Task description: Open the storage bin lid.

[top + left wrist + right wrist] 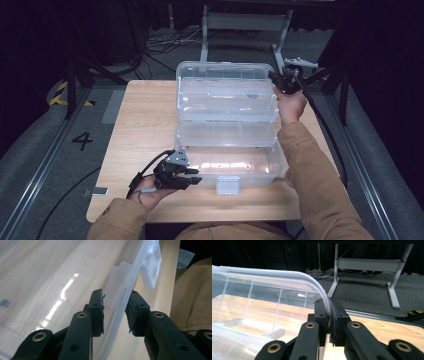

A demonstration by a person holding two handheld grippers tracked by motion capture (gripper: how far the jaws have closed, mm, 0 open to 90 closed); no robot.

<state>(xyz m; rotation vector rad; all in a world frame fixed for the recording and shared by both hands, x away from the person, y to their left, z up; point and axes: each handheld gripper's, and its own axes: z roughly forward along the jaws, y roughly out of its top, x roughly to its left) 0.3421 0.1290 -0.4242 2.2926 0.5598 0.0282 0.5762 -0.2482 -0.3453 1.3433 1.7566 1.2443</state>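
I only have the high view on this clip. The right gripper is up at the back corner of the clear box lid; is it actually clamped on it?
Observer: Yes. The right gripper has its pads pinched on the curved rim of the lid.
Operator: And the left one, at the front?
Observer: The left gripper straddles the front wall of the box base; the jaws stand apart, with a gap at the pad on the outside.
Operator: Anything near it?
Observer: The white latch lies just beyond, on the outside.
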